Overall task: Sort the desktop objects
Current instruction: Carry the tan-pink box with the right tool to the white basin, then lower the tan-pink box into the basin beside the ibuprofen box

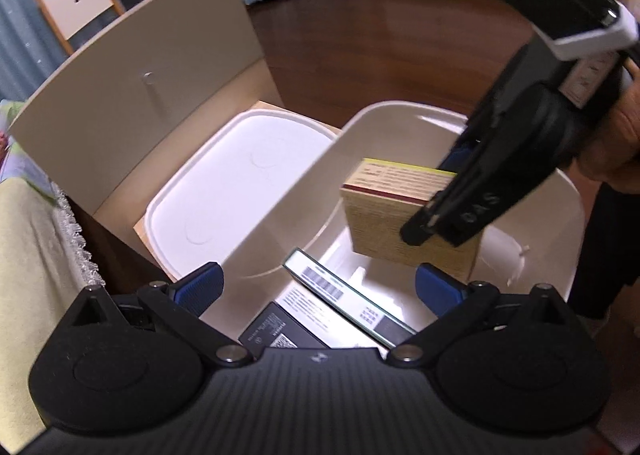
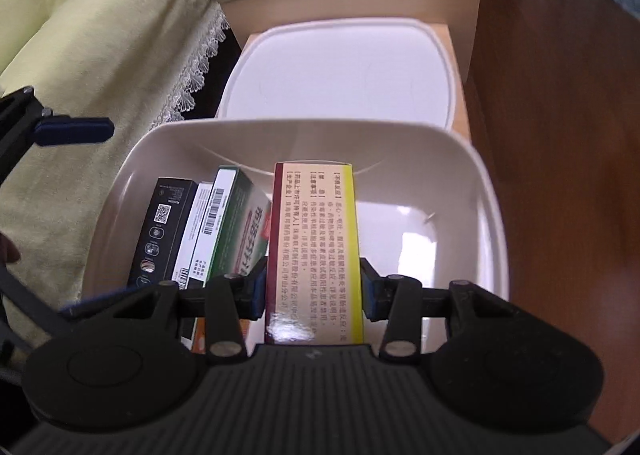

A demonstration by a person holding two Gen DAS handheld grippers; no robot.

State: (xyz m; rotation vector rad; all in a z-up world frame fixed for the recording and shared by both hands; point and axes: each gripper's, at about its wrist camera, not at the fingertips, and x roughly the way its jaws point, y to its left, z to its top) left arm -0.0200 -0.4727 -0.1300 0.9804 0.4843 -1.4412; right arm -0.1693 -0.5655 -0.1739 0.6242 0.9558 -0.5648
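Left wrist view: my left gripper (image 1: 318, 287) stood open, empty, above the white tub (image 1: 400, 115). Right wrist view: my right gripper (image 2: 312, 287) clamped the yellow-edged box (image 2: 316, 239) upright, long axis pointing into the tub, right of the standing boxes (image 2: 208, 227)

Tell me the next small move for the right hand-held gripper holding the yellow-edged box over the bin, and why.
Probably lower it a little further and set the yellow-edged box upright beside the green box. The right hand-held gripper grips it above the white bin, where the other boxes stand on edge at the left with bare floor to their right. The left hand-held gripper is open and empty.
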